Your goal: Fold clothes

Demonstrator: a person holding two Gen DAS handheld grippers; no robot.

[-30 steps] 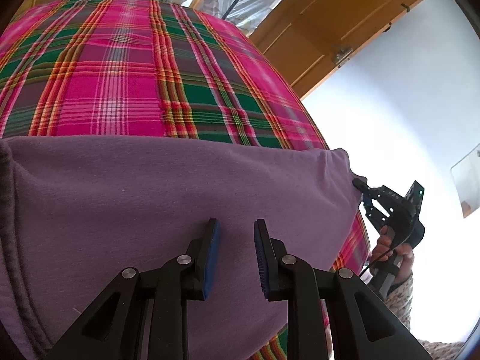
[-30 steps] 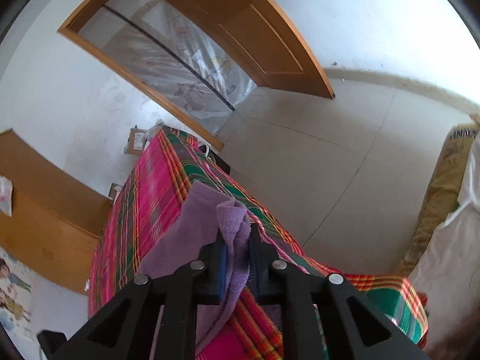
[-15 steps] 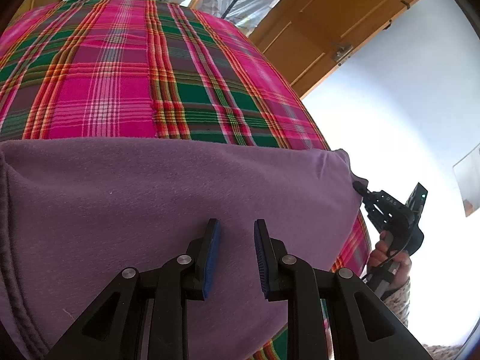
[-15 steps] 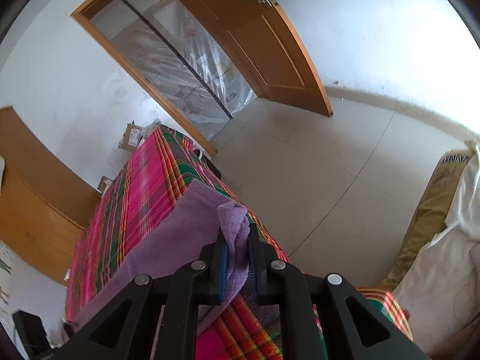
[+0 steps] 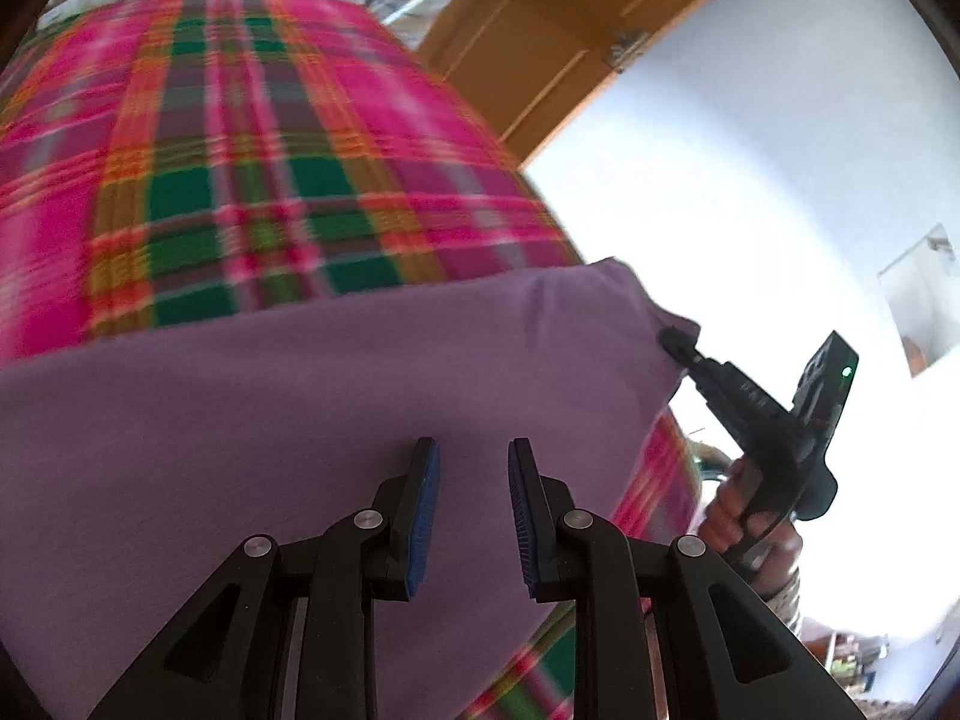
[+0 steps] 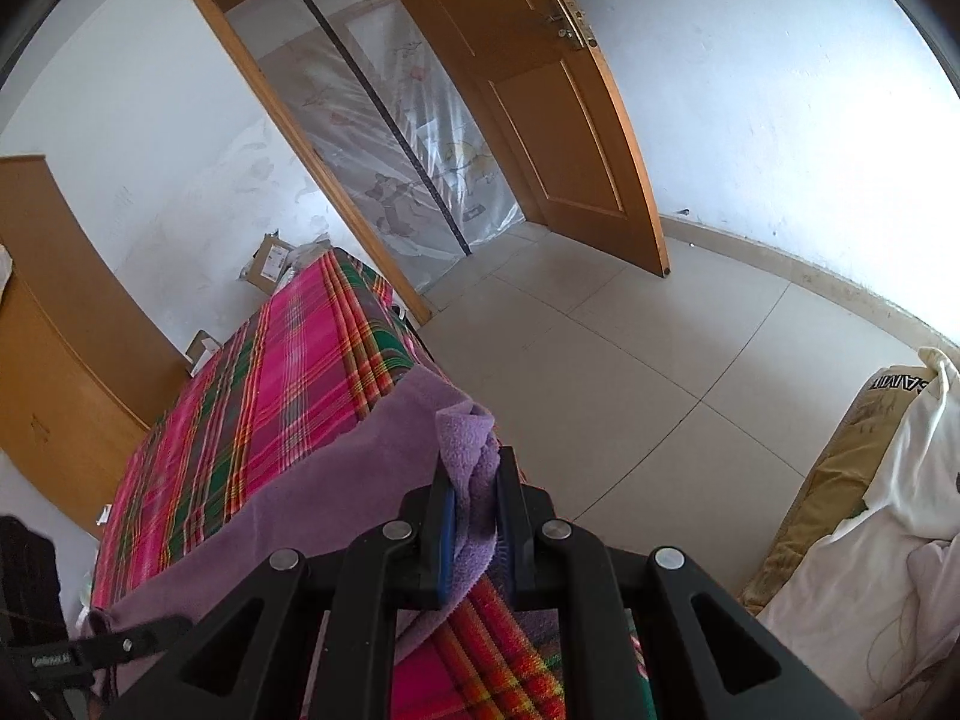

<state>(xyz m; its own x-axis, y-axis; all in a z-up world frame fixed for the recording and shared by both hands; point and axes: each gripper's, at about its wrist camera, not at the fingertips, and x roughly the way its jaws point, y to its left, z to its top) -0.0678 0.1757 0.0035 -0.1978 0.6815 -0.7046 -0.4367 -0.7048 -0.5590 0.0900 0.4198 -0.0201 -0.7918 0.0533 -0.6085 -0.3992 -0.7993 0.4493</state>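
Note:
A purple garment (image 5: 300, 420) lies spread over the near part of a pink and green plaid bedspread (image 5: 240, 180). My left gripper (image 5: 471, 480) hovers open just above the cloth, with nothing between its blue pads. My right gripper (image 6: 474, 486) is shut on a bunched corner of the purple garment (image 6: 462, 438) and holds it raised at the bed's right edge. In the left wrist view that right gripper (image 5: 675, 342) pinches the garment's far right corner, with a hand (image 5: 738, 510) on its handle. The left gripper's black body (image 6: 120, 645) shows near the garment's other end.
The plaid bedspread (image 6: 288, 372) runs back toward cardboard boxes (image 6: 270, 258) at the wall. A wooden door (image 6: 540, 120) stands open beside a plastic-covered doorway. A tiled floor (image 6: 630, 360) lies right of the bed. Pale bags (image 6: 870, 510) sit at the far right, a wooden cabinet (image 6: 48, 330) at the left.
My right gripper has risen and pulled back with the purple corner in it. The left wrist view has swung and is blurred. The left gripper stays open over the cloth.

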